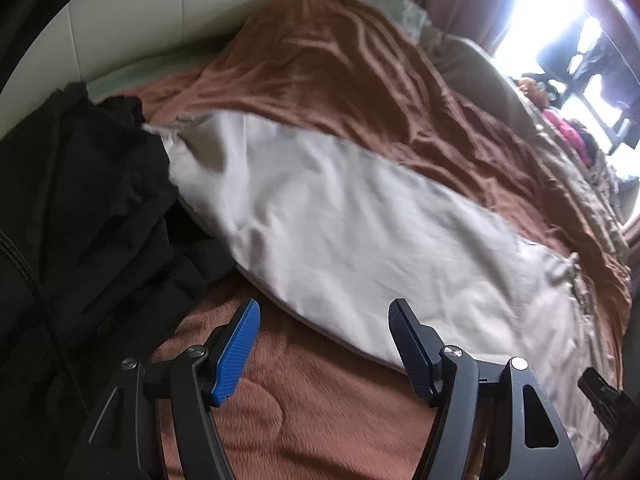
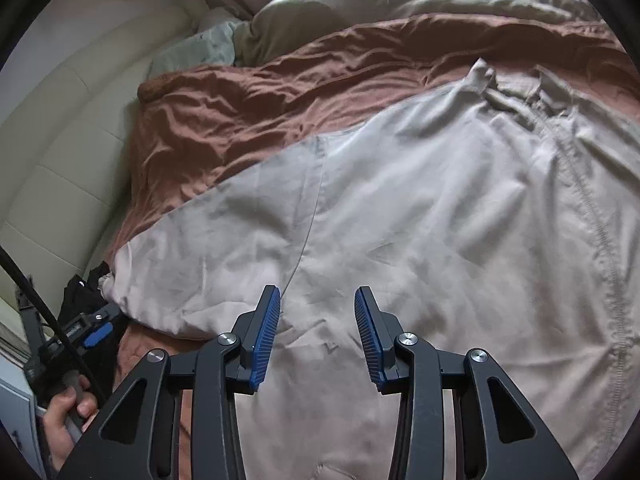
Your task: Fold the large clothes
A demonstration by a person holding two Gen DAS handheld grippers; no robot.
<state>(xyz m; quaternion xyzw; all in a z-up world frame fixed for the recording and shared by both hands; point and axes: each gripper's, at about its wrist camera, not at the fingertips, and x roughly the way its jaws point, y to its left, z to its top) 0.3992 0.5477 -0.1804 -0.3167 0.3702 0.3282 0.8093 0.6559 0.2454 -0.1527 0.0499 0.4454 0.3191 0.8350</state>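
Note:
A large beige jacket [image 2: 420, 220] with a front zipper [image 2: 600, 232] lies spread flat on a bed; one sleeve [image 1: 320, 216] reaches toward the left. My left gripper [image 1: 324, 312] is open and empty, hovering over the brown blanket just short of the sleeve's near edge. My right gripper [image 2: 317, 300] is open and empty, hovering low over the jacket's body near the sleeve seam [image 2: 312, 216]. In the right wrist view the left gripper [image 2: 94, 330] shows at the far left, held by a hand [image 2: 64, 416].
A brown blanket [image 1: 340, 80] covers the bed. A pile of black clothing [image 1: 80, 208] lies at the left next to the sleeve cuff. A padded cream headboard [image 2: 52, 152] runs along the left. Grey-green bedding [image 2: 400, 4] and a bright window [image 1: 552, 8] lie beyond.

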